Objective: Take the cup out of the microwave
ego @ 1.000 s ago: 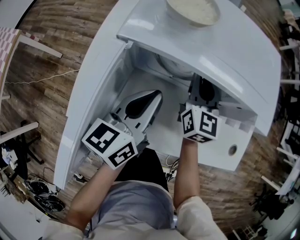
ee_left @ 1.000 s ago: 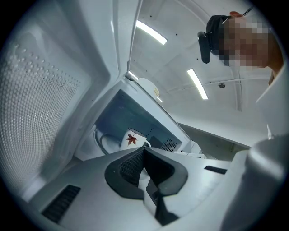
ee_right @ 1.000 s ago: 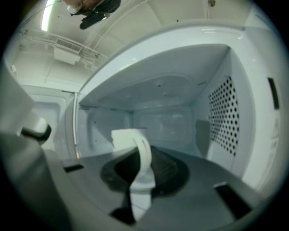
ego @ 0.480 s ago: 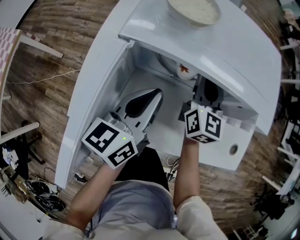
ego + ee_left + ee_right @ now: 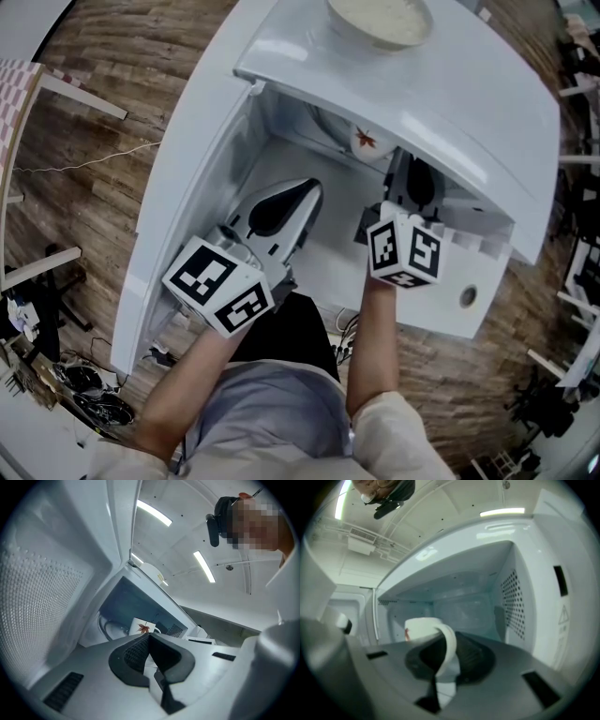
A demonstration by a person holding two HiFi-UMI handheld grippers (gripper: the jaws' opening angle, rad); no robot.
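The white cup [image 5: 368, 141] with a red leaf print sits at the mouth of the open white microwave [image 5: 441, 103], just under its top edge. My right gripper [image 5: 405, 173] reaches into the cavity. In the right gripper view the cup [image 5: 421, 627] stands right before the jaws, and my right gripper [image 5: 447, 644] is shut on the cup's handle [image 5: 450, 651]. My left gripper [image 5: 315, 189] hangs in front of the cavity, left of the cup, holding nothing. Its jaws [image 5: 149, 638] are shut, and the cup [image 5: 143, 627] shows just beyond them.
The microwave door [image 5: 183, 187] stands swung open at the left. A pale bowl [image 5: 380, 17] rests on top of the microwave. A glass turntable [image 5: 108, 629] lies on the cavity floor. The perforated right wall [image 5: 513, 606] is close beside the right gripper.
The cup has come forward into sight at the cavity mouth with the right gripper; a second ago the microwave's top hid it. The left gripper has kept still.
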